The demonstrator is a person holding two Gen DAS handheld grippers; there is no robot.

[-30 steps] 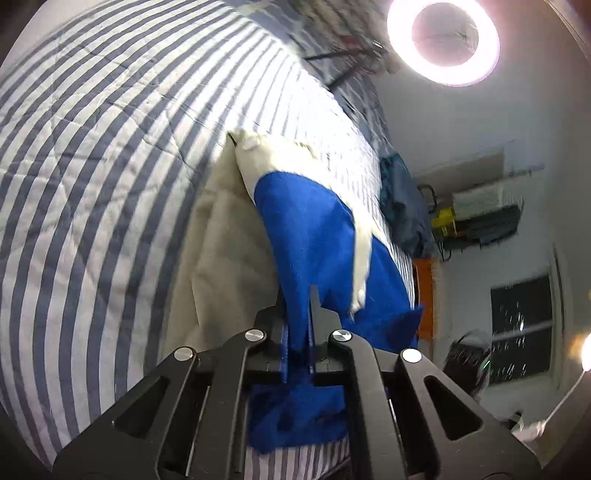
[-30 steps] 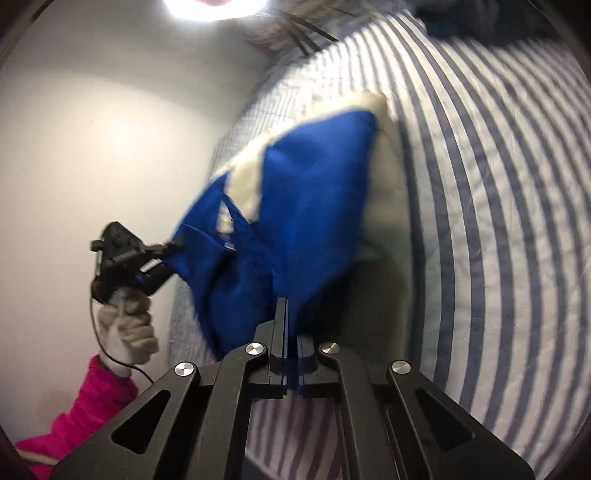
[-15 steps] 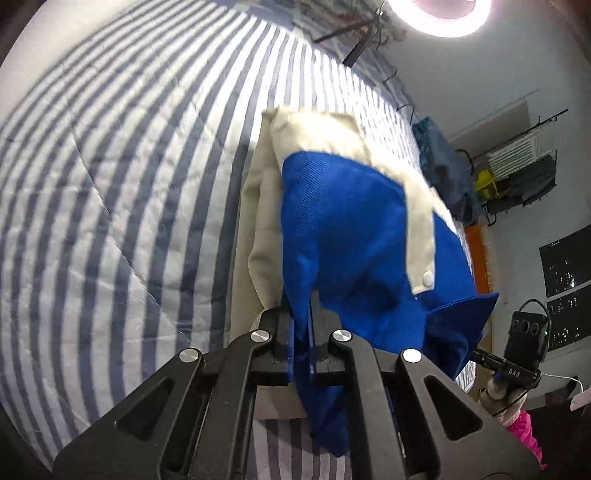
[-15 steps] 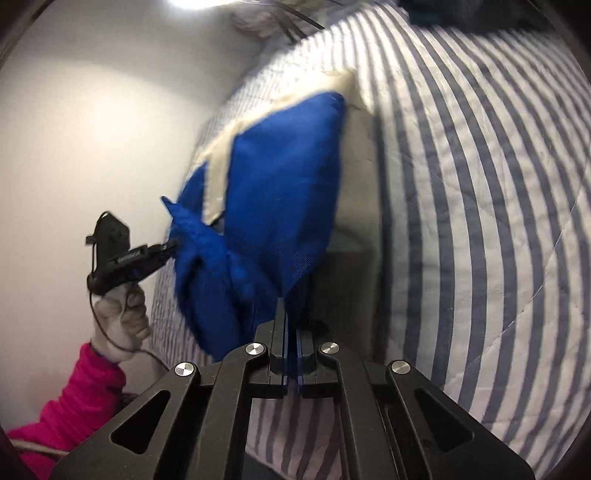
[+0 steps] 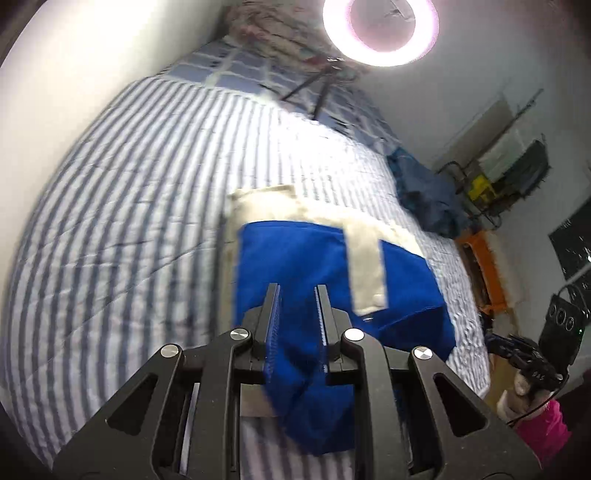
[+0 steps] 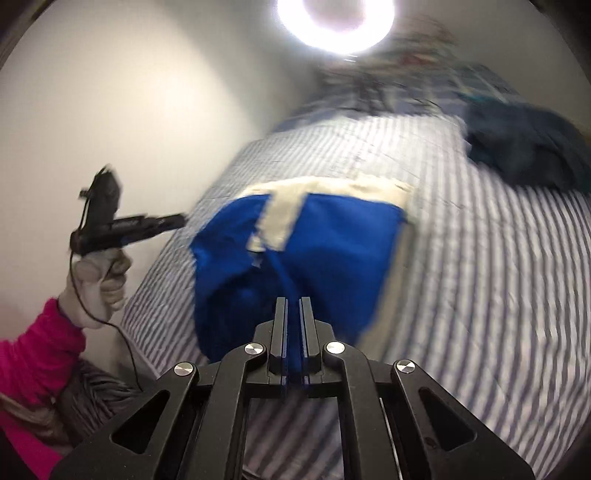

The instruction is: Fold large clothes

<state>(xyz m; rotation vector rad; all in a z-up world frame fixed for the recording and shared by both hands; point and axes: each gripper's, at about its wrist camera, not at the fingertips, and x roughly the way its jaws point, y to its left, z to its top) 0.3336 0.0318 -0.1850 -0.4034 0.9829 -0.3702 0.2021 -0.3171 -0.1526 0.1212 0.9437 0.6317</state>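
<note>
Left wrist view: left hand-held gripper [image 5: 297, 291] has just been opening, jaws now parted with a clear gap, blue fabric of the garment [image 5: 314, 258] lying loose between them, pads not pressing it. Right wrist view: right hand-held gripper [image 6: 293, 306] has eased slightly but stays narrow, a thin fold of the same blue fabric pinched between its pads. Garment is blue with cream panels, bunched and partly lifted over the striped bed [image 5: 147, 206]. Dark blue clothing pile [image 6: 528, 144] sits well apart near the far edge. Ring light [image 5: 380, 29] glows above.
</note>
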